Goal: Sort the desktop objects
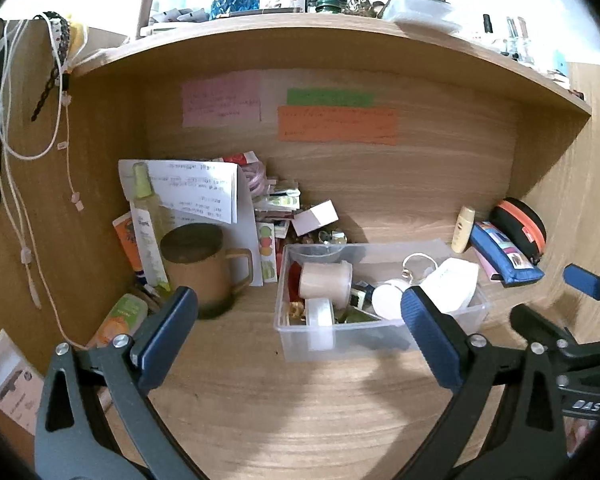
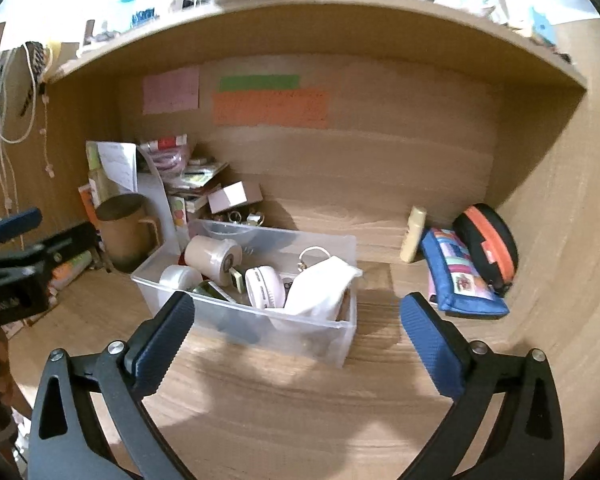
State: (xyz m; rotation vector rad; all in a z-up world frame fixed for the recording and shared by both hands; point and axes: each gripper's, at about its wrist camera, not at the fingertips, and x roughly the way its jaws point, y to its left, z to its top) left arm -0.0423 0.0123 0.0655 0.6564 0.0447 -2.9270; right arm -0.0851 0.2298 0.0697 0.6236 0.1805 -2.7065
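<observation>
The wooden tabletop [image 1: 260,400] sits in a cluttered alcove. I have both the left hand-held gripper [image 1: 300,332] and right hand-held gripper [image 2: 296,332] wide open, empty. The full clear bin [image 2: 300,332] lies ahead; reaching in carelessly could tip its contents out.

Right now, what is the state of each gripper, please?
Left gripper: open, holding nothing.
Right gripper: open wide, holding nothing.
</observation>
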